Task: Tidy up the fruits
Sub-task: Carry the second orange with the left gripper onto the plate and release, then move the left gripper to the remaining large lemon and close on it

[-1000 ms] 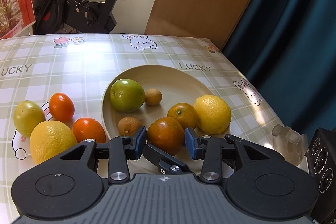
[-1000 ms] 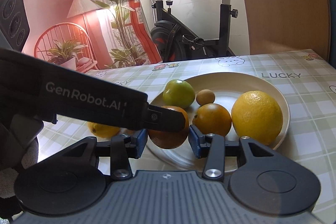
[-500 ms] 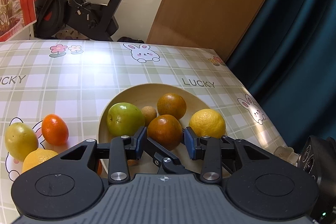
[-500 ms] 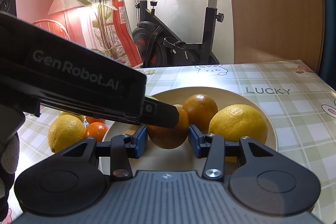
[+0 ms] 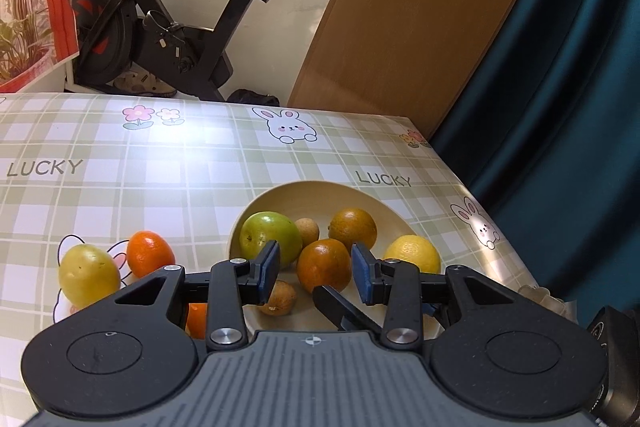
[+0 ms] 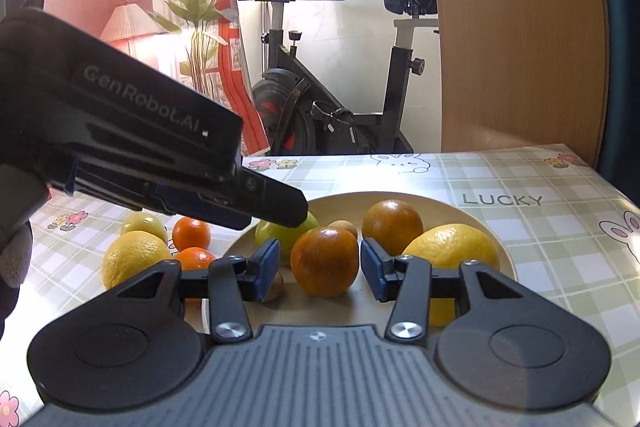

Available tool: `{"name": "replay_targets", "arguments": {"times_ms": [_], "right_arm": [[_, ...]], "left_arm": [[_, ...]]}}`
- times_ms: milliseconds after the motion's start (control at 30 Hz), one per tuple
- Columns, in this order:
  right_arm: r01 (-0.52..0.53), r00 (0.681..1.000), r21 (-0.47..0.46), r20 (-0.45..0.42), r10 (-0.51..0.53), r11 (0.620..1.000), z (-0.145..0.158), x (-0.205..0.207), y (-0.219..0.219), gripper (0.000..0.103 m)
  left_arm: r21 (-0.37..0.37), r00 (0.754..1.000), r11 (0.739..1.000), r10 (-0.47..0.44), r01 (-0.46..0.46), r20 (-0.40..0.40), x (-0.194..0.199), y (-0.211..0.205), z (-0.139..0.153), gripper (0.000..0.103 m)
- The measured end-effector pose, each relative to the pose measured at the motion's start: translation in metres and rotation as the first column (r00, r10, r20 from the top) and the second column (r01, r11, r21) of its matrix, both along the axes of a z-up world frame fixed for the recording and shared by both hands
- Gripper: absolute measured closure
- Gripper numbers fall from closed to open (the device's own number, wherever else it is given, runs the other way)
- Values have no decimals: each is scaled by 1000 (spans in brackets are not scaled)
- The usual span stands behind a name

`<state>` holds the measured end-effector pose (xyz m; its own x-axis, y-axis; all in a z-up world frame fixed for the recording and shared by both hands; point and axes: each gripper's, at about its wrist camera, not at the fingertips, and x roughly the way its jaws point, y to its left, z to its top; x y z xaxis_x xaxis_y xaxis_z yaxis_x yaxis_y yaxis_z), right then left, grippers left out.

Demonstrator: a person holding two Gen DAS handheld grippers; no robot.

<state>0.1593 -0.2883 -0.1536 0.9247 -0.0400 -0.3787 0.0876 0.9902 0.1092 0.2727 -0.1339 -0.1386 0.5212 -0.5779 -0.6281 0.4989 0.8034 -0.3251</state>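
A beige plate (image 5: 316, 195) (image 6: 452, 211) holds a green apple (image 5: 269, 237), two dark oranges (image 5: 323, 265) (image 5: 353, 229), a lemon (image 5: 412, 253) and two small brown fruits (image 5: 280, 298). My right gripper (image 6: 319, 269) is open, its pads either side of a dark orange (image 6: 324, 261) resting on the plate, not touching it. My left gripper (image 5: 315, 271) is open above the plate's near side, over the same orange. It shows in the right wrist view as a black body (image 6: 140, 135) over the apple (image 6: 286, 237).
On the checked tablecloth left of the plate lie a yellow-green fruit (image 5: 88, 275), two small oranges (image 5: 150, 253) (image 6: 191, 233) and a lemon (image 6: 134, 261). The table's right edge (image 5: 492, 215) borders a teal curtain. An exercise bike stands behind the table.
My right gripper has opened and let go of the dark orange, which now rests on the plate. Both grippers have lifted and drawn back a little.
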Motion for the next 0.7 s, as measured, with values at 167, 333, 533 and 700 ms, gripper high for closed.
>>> {"name": "replay_targets", "arguments": {"times_ms": [167,333,533,700], "right_arm": [[-60,997,-14,37,61,998,2,-12,19,55],[-151,988,12,23,151,988,2,-7,36,55],[-251,968,23,1,251,968,0,2,60,55],[-319,947,22,-34,320,947,-4,11,79,54]], "left_arm": [[23,999,1000,7,-8,36,-6,31,12,61],[25,998,998,57,-57,28,-5,67,16,61],[24,994,994,105,-104,-16,-4,90,6,61],[17,990,991,131,-130,-47,0,94,-4,60]]}}
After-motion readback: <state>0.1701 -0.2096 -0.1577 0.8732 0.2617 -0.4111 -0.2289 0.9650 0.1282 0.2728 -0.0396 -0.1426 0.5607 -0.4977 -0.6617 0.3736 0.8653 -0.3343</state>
